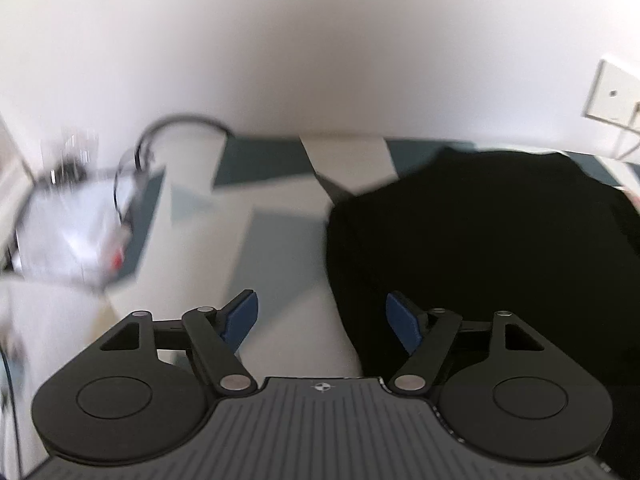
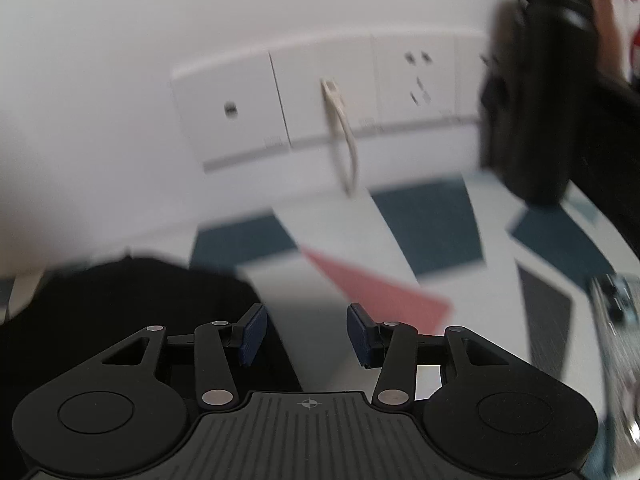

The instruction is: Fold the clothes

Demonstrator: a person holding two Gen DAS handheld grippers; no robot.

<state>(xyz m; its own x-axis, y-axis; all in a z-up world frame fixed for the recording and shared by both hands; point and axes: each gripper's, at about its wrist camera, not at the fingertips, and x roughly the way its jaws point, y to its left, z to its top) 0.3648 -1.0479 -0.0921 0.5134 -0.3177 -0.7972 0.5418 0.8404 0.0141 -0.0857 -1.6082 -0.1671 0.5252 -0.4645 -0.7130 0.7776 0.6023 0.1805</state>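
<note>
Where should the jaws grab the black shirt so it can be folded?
Probably at the black garment's near left edge, where the cloth meets the patterned cover. The left gripper hovers right above that edge with its jaws open and empty, so come down from above and pinch the edge. The middle lies flat and gives nothing to pinch. The right gripper is open and empty too.

White wall (image 2: 120, 80) behind; row of white socket plates (image 2: 320, 96) on it, pale cable (image 2: 340, 140) hanging from one. Surface below: geometric cloth (image 2: 424, 220), white, dark teal, pink patches. Soft, even light.
</note>
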